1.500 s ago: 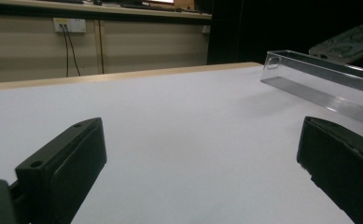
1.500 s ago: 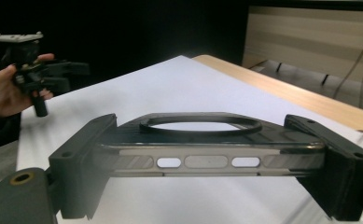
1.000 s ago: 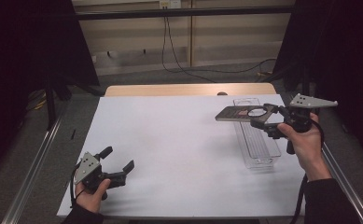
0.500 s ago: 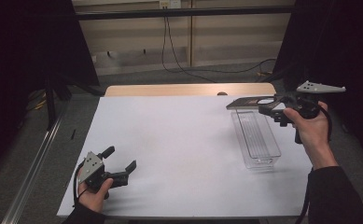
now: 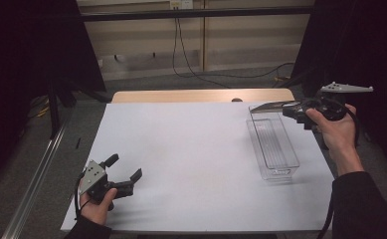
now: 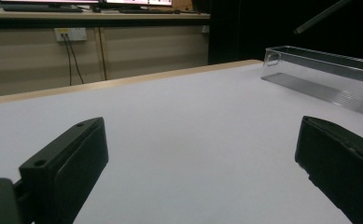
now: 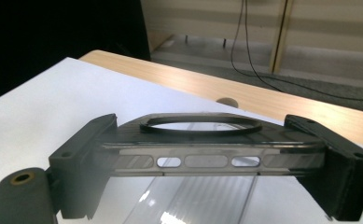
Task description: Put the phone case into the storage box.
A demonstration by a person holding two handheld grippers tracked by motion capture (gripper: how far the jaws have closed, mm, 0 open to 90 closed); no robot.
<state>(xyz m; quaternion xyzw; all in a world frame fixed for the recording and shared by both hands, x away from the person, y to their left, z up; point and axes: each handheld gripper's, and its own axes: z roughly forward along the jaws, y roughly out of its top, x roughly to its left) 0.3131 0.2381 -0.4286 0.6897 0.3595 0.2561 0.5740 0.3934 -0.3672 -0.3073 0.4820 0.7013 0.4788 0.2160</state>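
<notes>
Jaws clamp the lid [image 7: 202, 149] edgewise in the right gripper [image 5: 300, 110] above the clear bin [image 5: 273, 149]; a tilt risks slipping. Left gripper [image 5: 124, 172] gapes idle.

We note a white table top [image 5: 191, 164] with a bare wooden strip [image 5: 181, 95] at its far edge. Beyond it runs a beige panelled wall [image 5: 146, 50]; black cables [image 5: 181, 50] hang down to the grey floor [image 5: 151, 82]. Dark curtains [image 5: 27, 59] flank both sides. Lighting is dim.
</notes>
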